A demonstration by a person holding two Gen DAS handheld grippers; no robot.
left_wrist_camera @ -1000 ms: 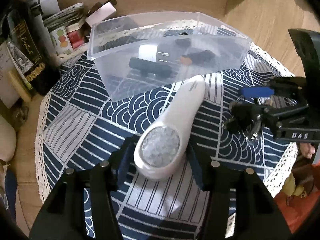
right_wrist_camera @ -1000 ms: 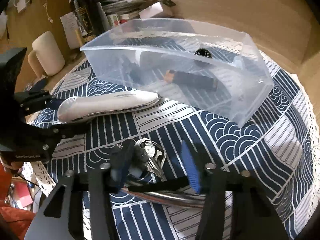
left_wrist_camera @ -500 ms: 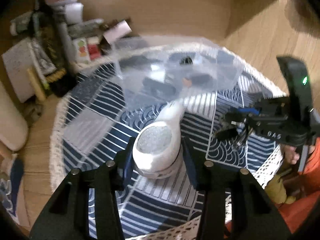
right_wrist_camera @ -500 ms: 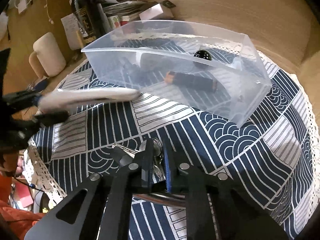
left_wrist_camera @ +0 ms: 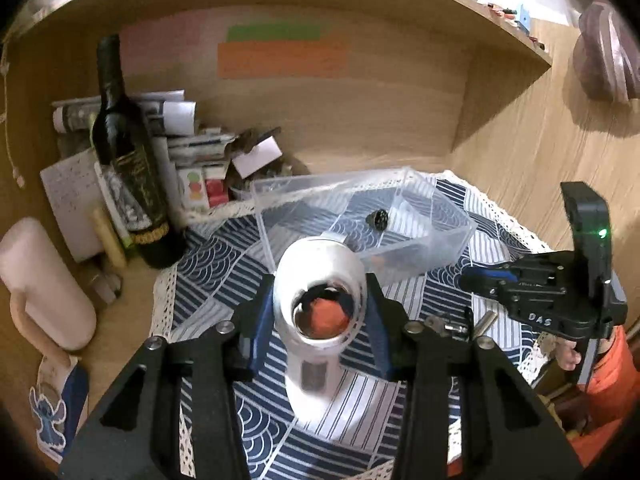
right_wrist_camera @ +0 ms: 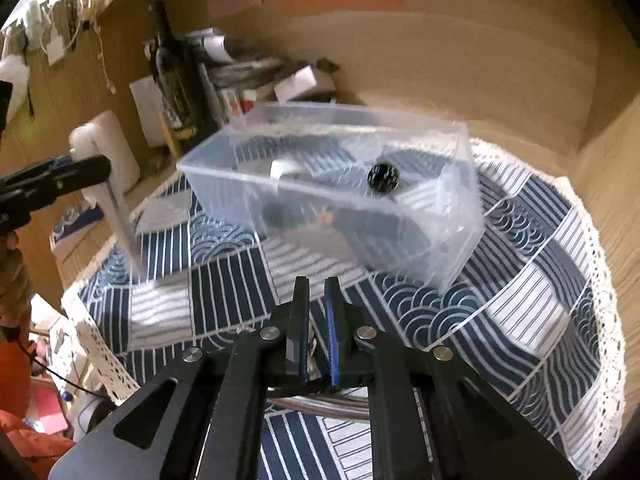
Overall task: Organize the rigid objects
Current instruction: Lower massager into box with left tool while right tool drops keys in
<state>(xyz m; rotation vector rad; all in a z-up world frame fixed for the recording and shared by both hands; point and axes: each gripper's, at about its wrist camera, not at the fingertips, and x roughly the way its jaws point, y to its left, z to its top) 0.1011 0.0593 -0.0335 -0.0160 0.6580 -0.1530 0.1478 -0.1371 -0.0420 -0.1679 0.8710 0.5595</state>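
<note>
My left gripper (left_wrist_camera: 320, 312) is shut on a white handheld device (left_wrist_camera: 320, 312), lifted above the table and tilted, its round head toward the camera. In the right wrist view the device (right_wrist_camera: 116, 208) hangs blurred at the left. My right gripper (right_wrist_camera: 316, 336) is shut on a bunch of keys (right_wrist_camera: 312, 354), mostly hidden between the jaws; in the left wrist view the keys (left_wrist_camera: 444, 326) hang under the right gripper (left_wrist_camera: 472, 278). A clear plastic bin (right_wrist_camera: 460, 216) on the blue patterned cloth holds several dark items and a black ball (right_wrist_camera: 383, 177). The bin also shows in the left wrist view (left_wrist_camera: 460, 236).
A dark wine bottle (left_wrist_camera: 128, 160) stands at the left by stacked papers and boxes (left_wrist_camera: 192, 148). A white jug (left_wrist_camera: 44, 284) sits left of the table. The round table's lace cloth edge (right_wrist_camera: 600, 264) runs along the right. A wooden shelf wall rises behind.
My left gripper lifted the white device off the table and tilted it upward. My right gripper closed on the keys and raised them off the cloth.
</note>
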